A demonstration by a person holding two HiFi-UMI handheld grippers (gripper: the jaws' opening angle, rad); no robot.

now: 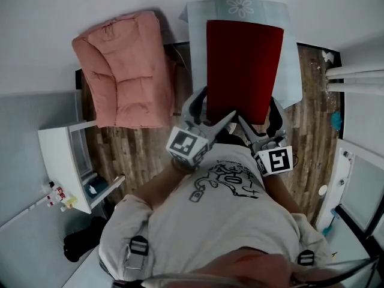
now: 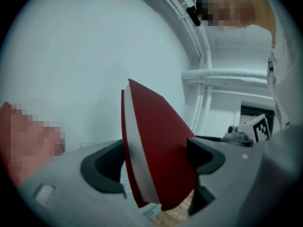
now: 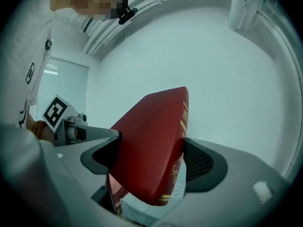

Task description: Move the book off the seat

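Red book [image 1: 245,65] is clamped at its near edge by left gripper [image 1: 211,110] and right gripper [image 1: 261,119], over pale seat [image 1: 292,71]; wood floor [image 1: 138,149] is exposed left of the seat.

We find cool, even room light in every view, with only soft shadows. In the head view the book [image 1: 244,71] beyond the left claw [image 1: 211,110] reads dark and flat, and the floor [image 1: 138,146] bends toward the corners. In its own view, the white wall [image 2: 94,56] past that claw glows close to glare. The right claw [image 3: 150,160] blurs up close, while the gilt print on the book's spine between its jaws stays sharp. Black rims ring both gripper views.
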